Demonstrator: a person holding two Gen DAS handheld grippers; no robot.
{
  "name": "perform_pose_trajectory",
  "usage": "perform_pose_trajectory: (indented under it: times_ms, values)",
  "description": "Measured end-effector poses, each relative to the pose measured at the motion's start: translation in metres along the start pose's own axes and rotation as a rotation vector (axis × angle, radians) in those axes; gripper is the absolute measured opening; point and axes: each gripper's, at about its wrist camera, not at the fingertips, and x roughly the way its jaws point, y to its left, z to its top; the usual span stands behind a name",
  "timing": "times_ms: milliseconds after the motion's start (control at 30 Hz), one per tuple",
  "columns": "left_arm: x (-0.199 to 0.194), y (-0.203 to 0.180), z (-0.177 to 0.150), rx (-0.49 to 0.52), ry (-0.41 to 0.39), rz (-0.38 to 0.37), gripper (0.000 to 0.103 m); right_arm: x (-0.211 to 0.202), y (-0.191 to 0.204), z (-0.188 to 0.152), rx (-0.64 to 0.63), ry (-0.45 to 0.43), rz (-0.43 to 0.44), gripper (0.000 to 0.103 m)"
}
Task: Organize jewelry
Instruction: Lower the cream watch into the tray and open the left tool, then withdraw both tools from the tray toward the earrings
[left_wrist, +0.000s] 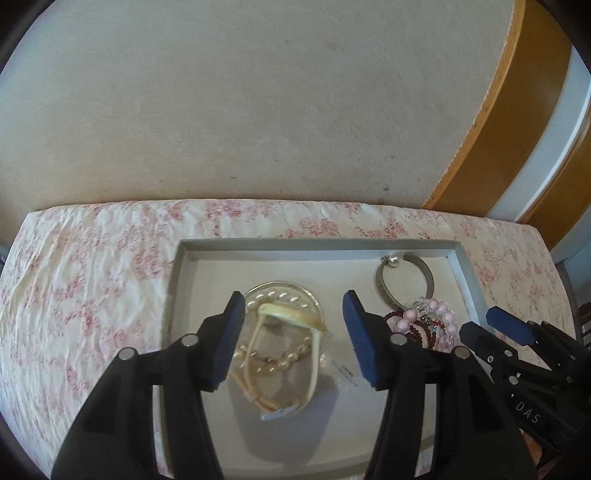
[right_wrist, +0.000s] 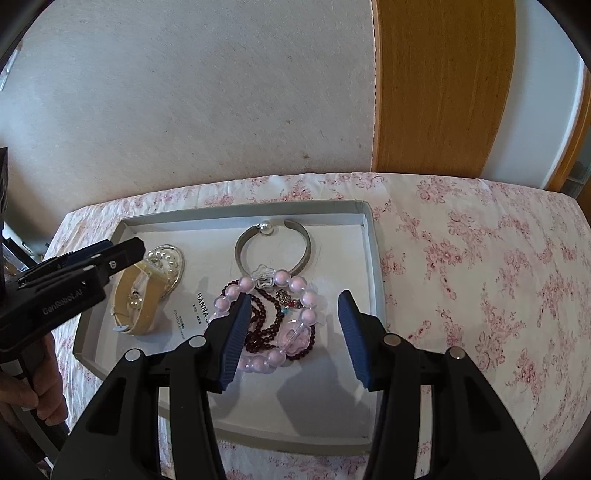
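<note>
A rough pale wall (right_wrist: 184, 110) stands behind, with a wooden door frame (right_wrist: 443, 85) to its right. Below it we see a worktop under a cream cloth printed with pink flowers (right_wrist: 480, 258), and on the cloth a shallow grey tray (right_wrist: 375, 251) with a white floor.

Left side of the tray: our left gripper (left_wrist: 293, 338) hangs over it, jaws spread wide, nothing between them. Beneath it lie a cream strap band (left_wrist: 314, 354), a pearl bracelet (left_wrist: 273, 297) and a thin silver bangle (left_wrist: 295, 285), piled together and touching. A small clear packet with a printed label (left_wrist: 341, 373) lies just right of that pile.

Middle to right: a flat silver cuff with a pearl ball at one end (right_wrist: 273, 243) lies toward the far wall of the tray. Just nearer, touching its near edge, sit a pink bead bracelet with a clear charm (right_wrist: 280, 280) and a dark red bead strand (right_wrist: 266, 317), tangled with each other. Our right gripper (right_wrist: 291, 339) hovers over this heap, jaws wide apart and empty, its left pad overlapping the pink beads in the right wrist view; we cannot tell whether it touches them.
</note>
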Motion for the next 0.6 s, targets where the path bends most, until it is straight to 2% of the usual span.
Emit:
perform_pose_trajectory:
  times_ms: [300,600]
  values:
    - [-0.055,0.033,-0.025,-0.061,-0.053,0.052,0.057,-0.041,0.017,-0.023,-0.027,-0.041,0.014,0.051]
    - [-0.091,0.046,-0.074,-0.083,-0.054,0.064,0.057,-0.065,0.042,-0.077,-0.053,-0.021,0.050,0.051]
